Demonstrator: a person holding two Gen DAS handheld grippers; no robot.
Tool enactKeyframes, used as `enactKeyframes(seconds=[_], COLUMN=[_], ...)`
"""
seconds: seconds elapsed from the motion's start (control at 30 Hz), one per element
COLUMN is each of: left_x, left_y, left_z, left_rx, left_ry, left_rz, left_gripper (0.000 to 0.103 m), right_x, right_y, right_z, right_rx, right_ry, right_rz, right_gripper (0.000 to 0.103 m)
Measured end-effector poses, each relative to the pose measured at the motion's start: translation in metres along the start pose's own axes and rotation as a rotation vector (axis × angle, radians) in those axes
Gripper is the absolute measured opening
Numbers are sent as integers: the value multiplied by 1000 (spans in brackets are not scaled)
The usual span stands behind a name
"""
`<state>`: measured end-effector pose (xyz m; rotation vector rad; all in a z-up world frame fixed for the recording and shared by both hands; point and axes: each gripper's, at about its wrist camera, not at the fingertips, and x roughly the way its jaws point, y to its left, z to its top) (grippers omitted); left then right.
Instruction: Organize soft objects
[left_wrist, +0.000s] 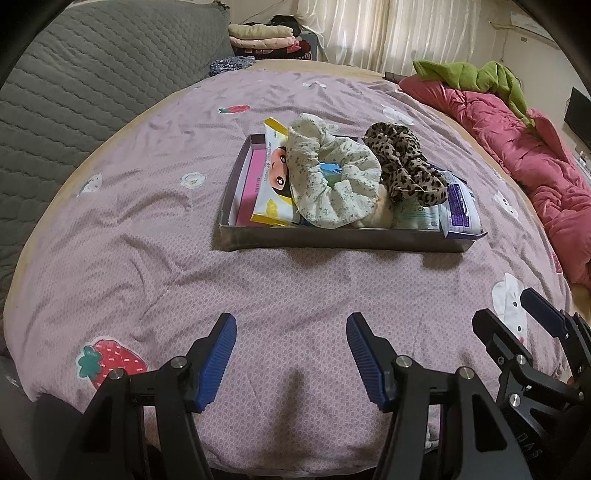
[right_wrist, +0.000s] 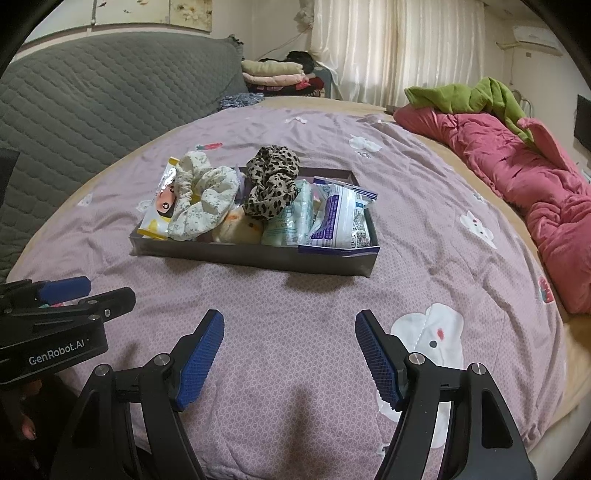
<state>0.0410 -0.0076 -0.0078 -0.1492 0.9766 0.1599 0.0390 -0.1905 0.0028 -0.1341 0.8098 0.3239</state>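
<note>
A shallow dark box (left_wrist: 332, 240) (right_wrist: 258, 258) sits on the purple bedspread ahead of both grippers. It holds a cream floral scrunchie (left_wrist: 332, 177) (right_wrist: 203, 199), a leopard-print scrunchie (left_wrist: 406, 166) (right_wrist: 271, 184), a yellow tissue pack with a cartoon face (left_wrist: 271, 173) (right_wrist: 162, 203), a pale yellow plush (right_wrist: 240, 230), a green-white pack (right_wrist: 291, 218) and a purple-white pack (left_wrist: 461, 206) (right_wrist: 341, 218). My left gripper (left_wrist: 291, 328) is open over bare bedspread, well short of the box. My right gripper (right_wrist: 290, 325) is open too, nothing between its fingers.
A pink quilt (left_wrist: 517, 147) (right_wrist: 517, 177) with a green garment (right_wrist: 476, 96) lies along the right side of the bed. A grey quilted headboard (left_wrist: 74, 92) stands at the left. Folded clothes (right_wrist: 273, 74) are stacked behind the bed by the curtains.
</note>
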Motion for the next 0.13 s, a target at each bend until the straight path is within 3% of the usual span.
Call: enactKeyframes(seconds=[0.13], left_x=[4], left_y=[4], left_z=[-2], left_rx=[-14], left_ry=[12], left_rz=[-3], left_gripper=[61], right_x=[3], right_y=[-1], right_z=[0], right_rx=[5], right_ry=[9], right_rz=[-2], right_gripper=[75])
